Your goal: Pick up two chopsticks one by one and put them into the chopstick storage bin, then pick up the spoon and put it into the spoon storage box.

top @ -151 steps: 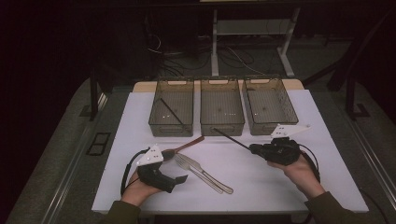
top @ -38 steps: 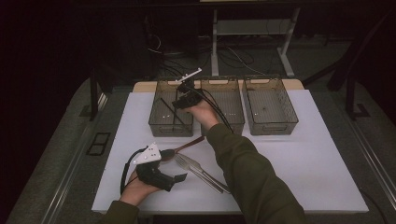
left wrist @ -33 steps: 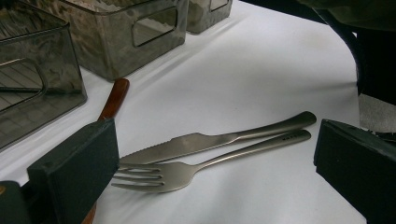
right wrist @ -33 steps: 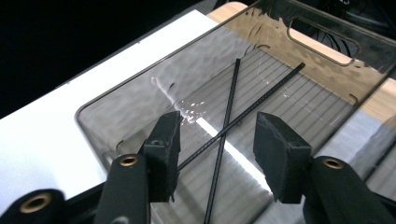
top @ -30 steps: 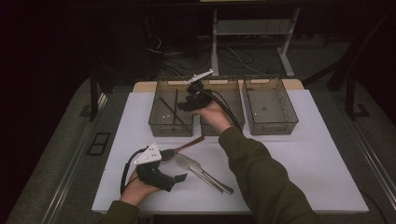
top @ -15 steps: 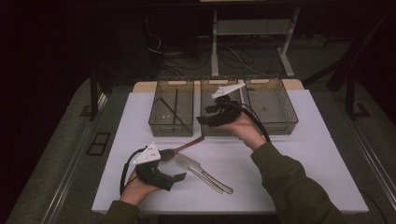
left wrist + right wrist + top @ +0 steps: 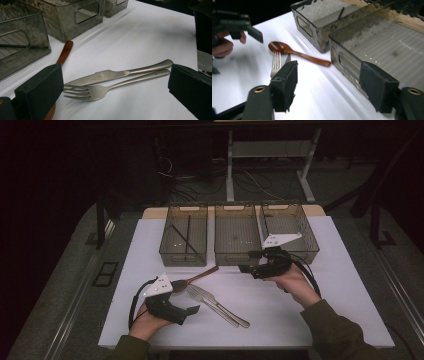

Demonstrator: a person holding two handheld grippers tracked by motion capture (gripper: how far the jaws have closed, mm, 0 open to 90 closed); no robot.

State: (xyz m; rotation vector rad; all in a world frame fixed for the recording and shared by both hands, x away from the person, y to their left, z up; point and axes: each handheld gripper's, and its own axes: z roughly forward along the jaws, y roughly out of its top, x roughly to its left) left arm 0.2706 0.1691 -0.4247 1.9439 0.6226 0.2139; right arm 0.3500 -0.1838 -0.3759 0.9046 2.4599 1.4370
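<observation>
Right tool (image 7: 248, 268) back from bins, spoon (image 7: 196, 276) near fork (image 7: 212, 302)

Both black grippers, left gripper (image 7: 192, 309) and right gripper (image 7: 245, 268), carry grey triangular plates and black cables; the sleeves (image 7: 336, 335) are olive.

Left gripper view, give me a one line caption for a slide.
Open left gripper frames a steel fork and knife lying side by side on the white table.
</observation>
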